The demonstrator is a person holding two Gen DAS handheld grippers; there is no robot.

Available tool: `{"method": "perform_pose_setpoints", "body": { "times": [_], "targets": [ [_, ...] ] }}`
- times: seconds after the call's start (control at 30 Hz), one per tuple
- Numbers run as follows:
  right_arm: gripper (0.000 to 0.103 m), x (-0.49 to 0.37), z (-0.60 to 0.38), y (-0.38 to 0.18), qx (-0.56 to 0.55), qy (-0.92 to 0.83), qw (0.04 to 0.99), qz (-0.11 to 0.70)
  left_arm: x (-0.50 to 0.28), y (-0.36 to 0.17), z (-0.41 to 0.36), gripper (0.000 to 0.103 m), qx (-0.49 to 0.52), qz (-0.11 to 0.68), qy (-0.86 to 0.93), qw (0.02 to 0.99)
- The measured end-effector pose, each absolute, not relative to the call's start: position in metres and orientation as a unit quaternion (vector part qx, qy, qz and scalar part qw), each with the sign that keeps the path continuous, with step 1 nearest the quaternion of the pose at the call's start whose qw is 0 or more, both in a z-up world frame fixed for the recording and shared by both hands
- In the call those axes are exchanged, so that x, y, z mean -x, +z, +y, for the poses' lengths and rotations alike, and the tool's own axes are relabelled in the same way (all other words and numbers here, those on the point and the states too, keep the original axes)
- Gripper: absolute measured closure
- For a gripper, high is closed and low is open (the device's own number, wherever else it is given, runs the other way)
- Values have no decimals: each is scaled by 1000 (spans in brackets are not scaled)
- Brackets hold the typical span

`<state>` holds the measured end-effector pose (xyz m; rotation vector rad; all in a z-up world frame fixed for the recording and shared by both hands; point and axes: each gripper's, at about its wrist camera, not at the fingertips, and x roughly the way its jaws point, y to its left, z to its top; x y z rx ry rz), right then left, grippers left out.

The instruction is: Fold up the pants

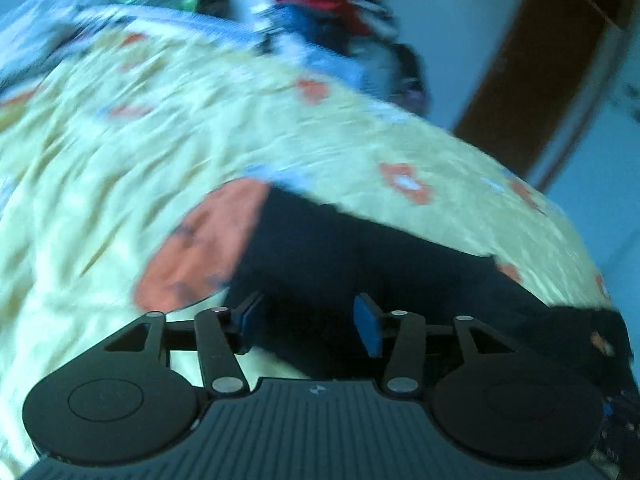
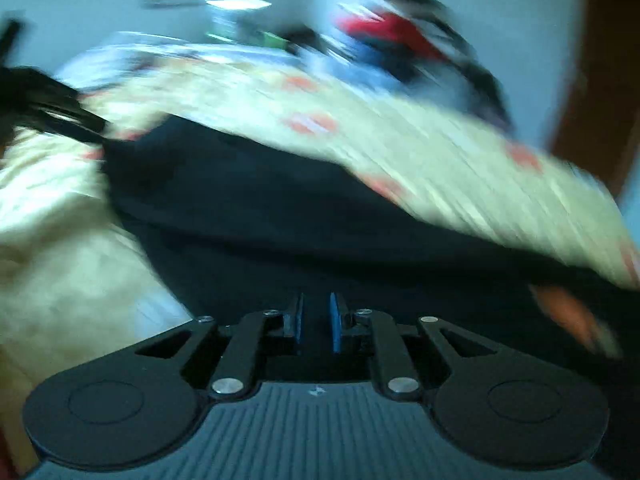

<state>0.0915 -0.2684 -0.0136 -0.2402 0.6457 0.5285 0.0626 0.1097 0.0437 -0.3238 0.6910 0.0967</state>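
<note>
Black pants [image 1: 380, 264] lie on a pale yellow bedspread [image 1: 160, 140] with orange blotches. My left gripper [image 1: 308, 324] hovers over the pants' near-left part. It is open, its blue pads [image 1: 366, 328] are wide apart, and no cloth is between them. In the right wrist view the pants [image 2: 280, 220] spread dark across the middle of the bedspread [image 2: 60, 280]. My right gripper [image 2: 316, 320] sits low over them, shut to a narrow slit. I cannot make out any cloth pinched there. Both views are motion-blurred.
A heap of red, blue and dark clothes [image 1: 320, 12] sits at the far end of the bed, also visible in the right wrist view [image 2: 392, 40]. A brown door [image 1: 540, 80] stands at the right. A dark blurred shape [image 2: 44, 100] reaches in from the left edge.
</note>
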Motion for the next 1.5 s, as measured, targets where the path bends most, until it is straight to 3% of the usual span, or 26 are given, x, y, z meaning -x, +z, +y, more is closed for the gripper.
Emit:
{"method": "perform_pose_setpoints", "body": {
  "times": [0.07, 0.27, 0.37, 0.43, 0.7, 0.73, 0.77, 0.8, 1.07, 1.17, 1.23, 1.33, 1.4, 1.5],
  "targets": [
    [89, -90, -297, -24, 80, 241, 903, 347, -73, 47, 78, 44, 112, 340, -1, 934],
    [87, -66, -392, -6, 11, 102, 953, 284, -94, 39, -14, 43, 25, 349, -154, 924],
    [72, -63, -460, -1, -46, -40, 967, 247, -100, 28, -49, 41, -5, 347, -195, 917],
    [51, -66, -502, -6, -81, -99, 957, 260, -104, 20, -63, 41, -13, 351, -208, 913],
    [48, -85, -539, -42, -167, -89, 935, 301, -117, 8, -83, 40, -2, 369, -224, 902],
    [52, -86, -539, -46, -169, -85, 938, 291, -117, 8, -84, 39, -3, 369, -224, 902],
    [62, -88, -537, -48, -164, -84, 939, 291, -117, 9, -85, 39, -4, 369, -223, 902],
    [94, -90, -535, -47, -148, -86, 941, 293, -117, 9, -86, 39, -3, 369, -222, 902],
    [96, -83, -527, -32, 14, -186, 938, 293, -117, 14, -99, 36, -11, 358, -246, 901],
    [88, -89, -541, -43, -3, -178, 920, 350, -115, 12, -110, 35, -36, 351, -259, 899],
    [75, -85, -543, -35, 0, -228, 922, 313, -115, 9, -115, 35, -50, 348, -264, 898],
    [73, -86, -542, -9, -32, -246, 943, 221, -116, 3, -125, 35, -80, 340, -271, 897],
    [69, -106, -543, 2, -79, -178, 957, 216, -117, -1, -131, 35, -105, 335, -269, 897],
    [50, -155, -535, 10, -116, -94, 963, 223, -121, -8, -136, 35, -122, 331, -269, 896]
  ]
}}
